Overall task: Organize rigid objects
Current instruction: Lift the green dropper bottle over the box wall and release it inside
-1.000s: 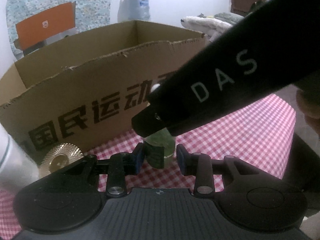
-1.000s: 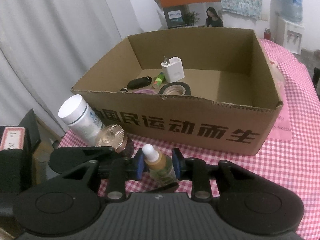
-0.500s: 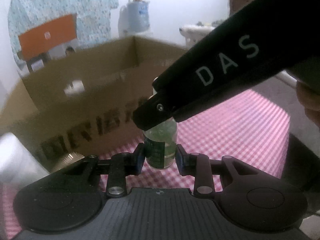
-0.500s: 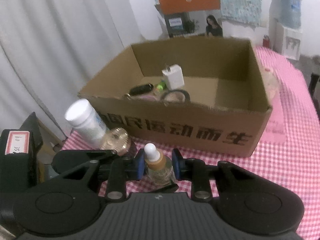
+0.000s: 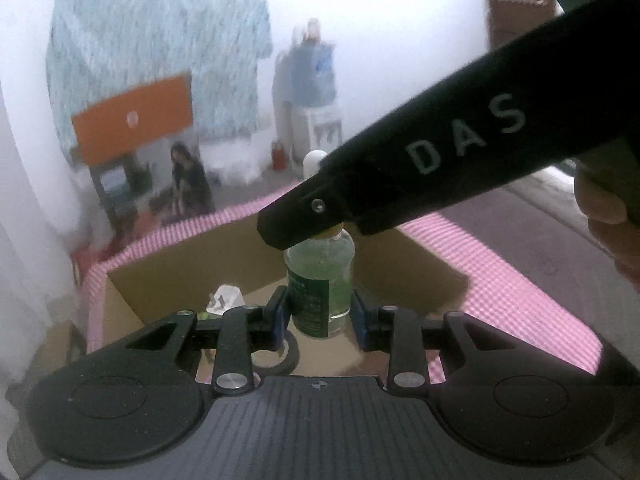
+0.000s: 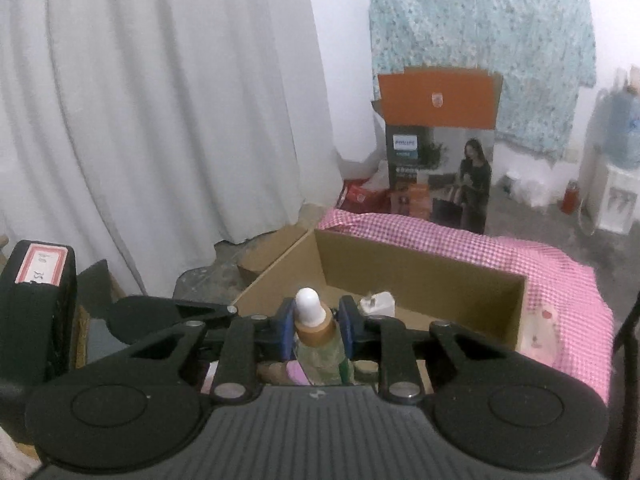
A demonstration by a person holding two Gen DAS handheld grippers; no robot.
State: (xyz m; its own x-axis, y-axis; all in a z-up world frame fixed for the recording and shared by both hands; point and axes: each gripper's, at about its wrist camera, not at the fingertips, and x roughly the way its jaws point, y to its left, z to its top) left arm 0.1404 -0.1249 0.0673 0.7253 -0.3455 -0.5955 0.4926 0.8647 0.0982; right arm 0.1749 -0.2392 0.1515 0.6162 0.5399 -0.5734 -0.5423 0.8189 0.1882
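Above the cardboard box on the pink checked cloth, one small dropper bottle, upright, green label too blurry to read. Left gripper clamped on the bottle's lower body. Right gripper squeezing tighter on its brown collar under the white tip. "DAS" in pale letters along the right gripper's black side. Far behind, "PHILIPS" on a tall printed carton. White plug and black tape ring down inside the box.

dropper bottle lifted off checked cloth, now above cardboard box; right gripper closing on it.
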